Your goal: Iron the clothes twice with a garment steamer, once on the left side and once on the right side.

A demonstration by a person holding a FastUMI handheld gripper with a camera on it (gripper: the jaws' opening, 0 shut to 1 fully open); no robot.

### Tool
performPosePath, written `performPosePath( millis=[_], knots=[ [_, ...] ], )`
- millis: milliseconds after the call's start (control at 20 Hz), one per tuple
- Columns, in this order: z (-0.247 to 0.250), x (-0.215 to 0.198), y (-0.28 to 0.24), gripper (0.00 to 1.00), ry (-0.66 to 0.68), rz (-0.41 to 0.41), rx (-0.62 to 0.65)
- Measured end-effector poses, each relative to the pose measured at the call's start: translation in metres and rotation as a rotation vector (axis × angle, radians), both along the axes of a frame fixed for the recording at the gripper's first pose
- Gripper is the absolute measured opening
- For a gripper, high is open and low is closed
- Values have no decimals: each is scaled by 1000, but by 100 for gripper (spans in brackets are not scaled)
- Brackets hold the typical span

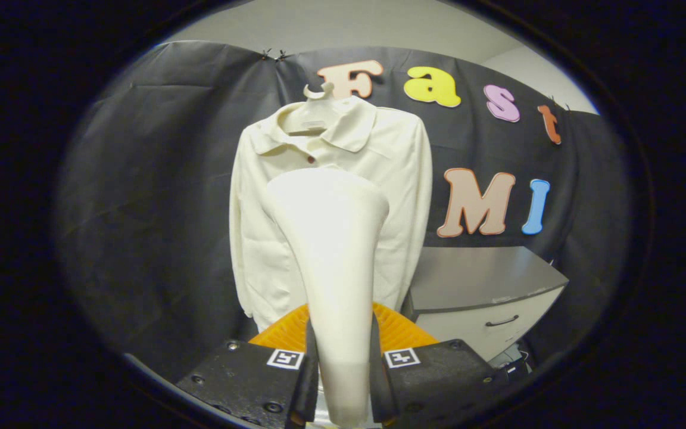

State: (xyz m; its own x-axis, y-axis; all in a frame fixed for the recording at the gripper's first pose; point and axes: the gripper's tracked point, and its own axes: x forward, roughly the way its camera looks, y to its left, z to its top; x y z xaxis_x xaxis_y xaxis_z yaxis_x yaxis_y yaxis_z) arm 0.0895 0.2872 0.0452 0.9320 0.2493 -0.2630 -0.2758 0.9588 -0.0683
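— so, gripper view first: what are the fingers at?

— the gripper (343, 381) is clenched on the garment steamer (331, 262). both fingers press against its pale handle, one on each side, low down where the handle is narrowest.

— and the steamer itself, how does it sit?

— it rises straight up from between the fingers and widens toward a broad rounded head. that head stands in front of the shirt's chest, just under the collar. whether it touches the cloth i cannot tell.

— the clothes?

— a cream shirt (402, 179) with long sleeves, beyond the fingers, hanging on a pale hanger (313, 95) against the black cloth wall (152, 179). a small dark button shows just below the collar. the steamer covers the middle of the shirt front; the sleeves hang free on either side of it.

— anything between the steamer's handle and the shirt's hem?

— an orange ribbed part (399, 330) fans out just behind the handle, right above the fingers. i can't say what it belongs to.

— what else is around?

— a grey-topped cabinet (486, 286) with a dark drawer handle, standing beside the shirt, off to the right of the fingers and apart from the steamer.
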Motion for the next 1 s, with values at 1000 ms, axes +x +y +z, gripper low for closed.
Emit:
performPosePath(
  millis=[1000],
  knots=[
    [10, 86, 144, 35, -59, -5, 43]
  ],
)
